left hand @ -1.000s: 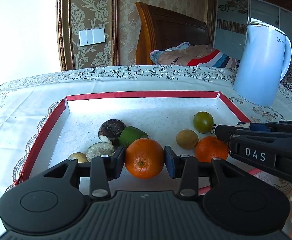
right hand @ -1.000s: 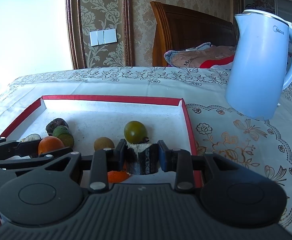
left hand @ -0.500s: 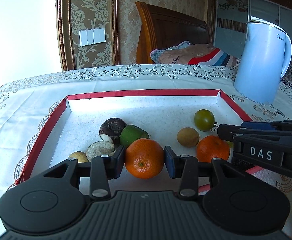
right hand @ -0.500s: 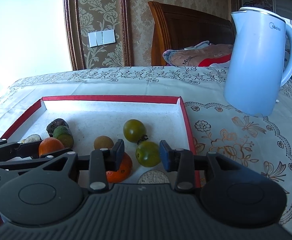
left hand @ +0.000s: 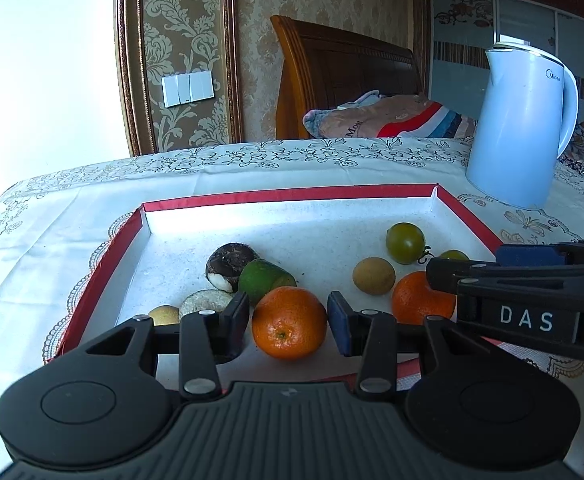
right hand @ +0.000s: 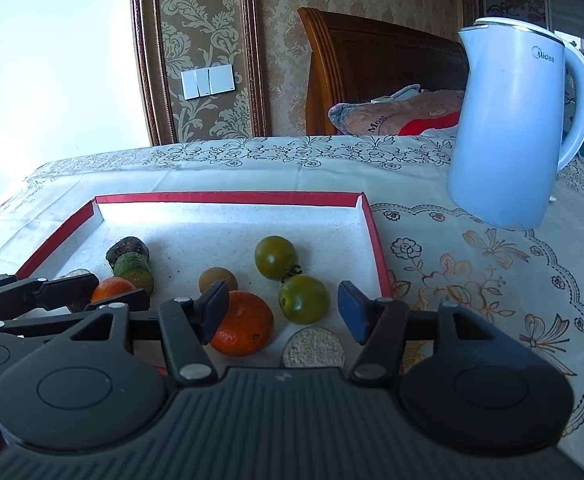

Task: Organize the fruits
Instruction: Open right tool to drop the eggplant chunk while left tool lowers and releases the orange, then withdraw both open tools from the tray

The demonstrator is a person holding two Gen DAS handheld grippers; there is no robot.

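Fruits lie inside the red-rimmed tray on the counter, which carries a lace-patterned cloth and a pale blue kettle at upper right.

**Change at the right hand-held gripper.** Its jaws have just been opening. One second ago they were closed on a dark, white-fleshed piece; now they stand wide apart with nothing pressed between the pads. In the right wrist view, a green tomato lies in the gap at lower centre, touching neither pad. A second green tomato sits just above it. An orange lies partly behind the left-side pad. A round, pale cut piece rests at the lower edge of the tray floor, just below the gap; this is probably the released item, although its dark side is not visible.

**Left hand-held gripper.** Unchanged. It has stayed closed on a second orange at lower centre of the left wrist view, with both pads at the fruit's sides.

**Meaning for the task.** One placement appears complete, and the right hand-held gripper is free for another fruit. The left orange is not yet released. A dark brown piece, a green fruit and small brown fruits remain grouped in the left half of the tray.
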